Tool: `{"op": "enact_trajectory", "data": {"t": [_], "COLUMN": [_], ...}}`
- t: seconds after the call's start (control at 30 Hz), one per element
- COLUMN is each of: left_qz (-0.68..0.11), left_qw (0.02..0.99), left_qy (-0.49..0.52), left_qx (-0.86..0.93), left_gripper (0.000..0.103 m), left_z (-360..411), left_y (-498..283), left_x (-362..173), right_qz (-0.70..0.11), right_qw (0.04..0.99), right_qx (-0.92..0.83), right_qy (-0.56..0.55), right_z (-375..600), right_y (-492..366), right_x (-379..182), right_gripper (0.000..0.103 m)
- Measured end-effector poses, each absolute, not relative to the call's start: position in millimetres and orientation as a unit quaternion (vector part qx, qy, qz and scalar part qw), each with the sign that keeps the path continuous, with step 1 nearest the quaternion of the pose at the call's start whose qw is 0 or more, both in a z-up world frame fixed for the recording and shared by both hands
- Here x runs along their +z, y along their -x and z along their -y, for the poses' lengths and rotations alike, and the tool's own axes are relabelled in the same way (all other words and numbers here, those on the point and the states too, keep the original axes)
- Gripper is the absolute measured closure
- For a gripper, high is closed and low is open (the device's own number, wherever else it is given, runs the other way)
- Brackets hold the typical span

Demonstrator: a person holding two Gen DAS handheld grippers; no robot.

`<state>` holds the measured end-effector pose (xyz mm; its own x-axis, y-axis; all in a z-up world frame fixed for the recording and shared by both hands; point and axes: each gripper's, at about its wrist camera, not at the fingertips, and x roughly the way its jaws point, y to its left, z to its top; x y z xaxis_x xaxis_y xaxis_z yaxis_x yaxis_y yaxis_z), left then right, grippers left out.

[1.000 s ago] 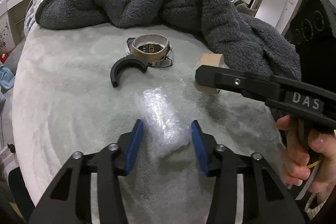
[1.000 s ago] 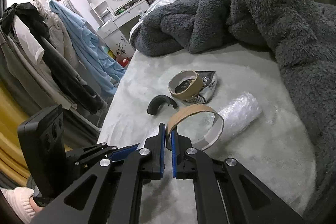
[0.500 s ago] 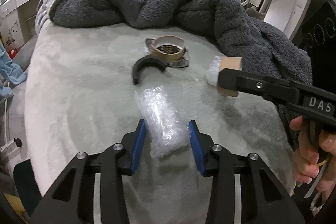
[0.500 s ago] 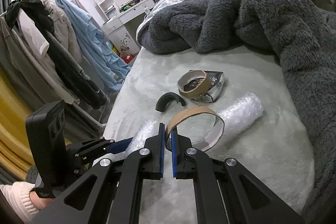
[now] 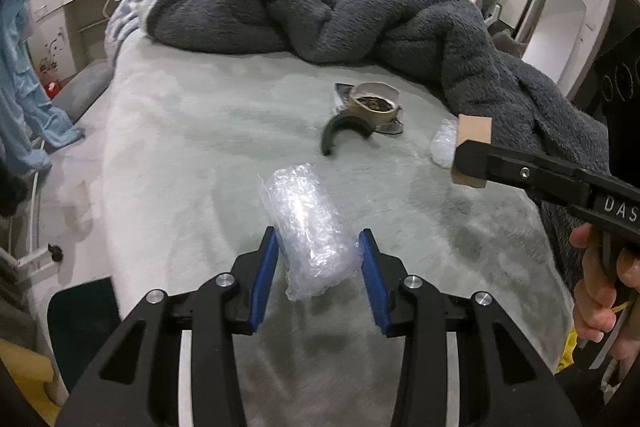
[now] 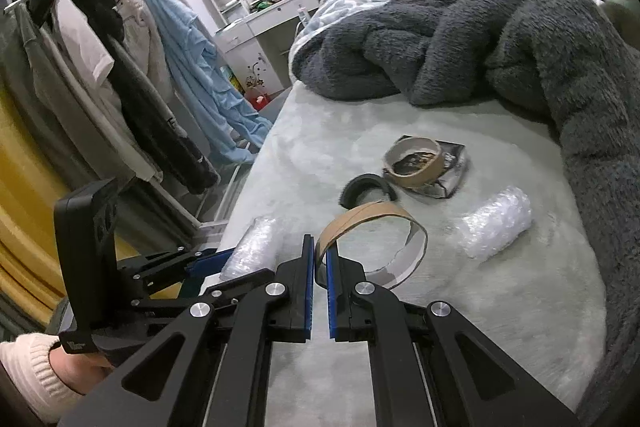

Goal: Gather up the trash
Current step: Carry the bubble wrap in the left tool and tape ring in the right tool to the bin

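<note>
Left gripper (image 5: 319,254) is pinched around a bubble wrap roll (image 5: 310,227) just above the bed (image 5: 192,147). Right gripper (image 6: 319,255) is clamped tight on a cardboard ring (image 6: 372,223).

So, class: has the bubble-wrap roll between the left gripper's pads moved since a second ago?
Yes. In the left wrist view the bubble-wrap roll has shifted left, away from the black curved piece lying on the bed, gripped by the left gripper.

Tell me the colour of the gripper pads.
Blue pads, clearest in the left wrist view.
</note>
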<state>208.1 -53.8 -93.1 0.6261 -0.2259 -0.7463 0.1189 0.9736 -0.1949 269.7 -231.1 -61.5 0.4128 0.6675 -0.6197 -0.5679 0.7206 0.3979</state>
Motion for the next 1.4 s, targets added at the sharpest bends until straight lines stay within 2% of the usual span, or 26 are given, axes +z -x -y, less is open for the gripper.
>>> {"op": "enact_trajectory", "data": {"t": [0.8, 1.4], "left_qz": [-0.446, -0.487], "left_qw": [0.888, 0.864], "left_qy": [0.107, 0.126], "left_qx": [-0.015, 0.009], "left_gripper": [0.059, 0.059], "left_z": [-48.2, -113.9], "left_y": [-167.0, -155.7], "left_x": [-102.8, -130.3], "right_qz": [-0.393, -0.416], "right_qw": [0.819, 0.800], "right_qx": [0.417, 0.433], "right_qy": [-0.023, 0.020], "right_z": [135.9, 58.9], "right_y": [-246.1, -233.4], "right_x": [-29.0, -35.0], "right_gripper": [0.097, 0.097]}}
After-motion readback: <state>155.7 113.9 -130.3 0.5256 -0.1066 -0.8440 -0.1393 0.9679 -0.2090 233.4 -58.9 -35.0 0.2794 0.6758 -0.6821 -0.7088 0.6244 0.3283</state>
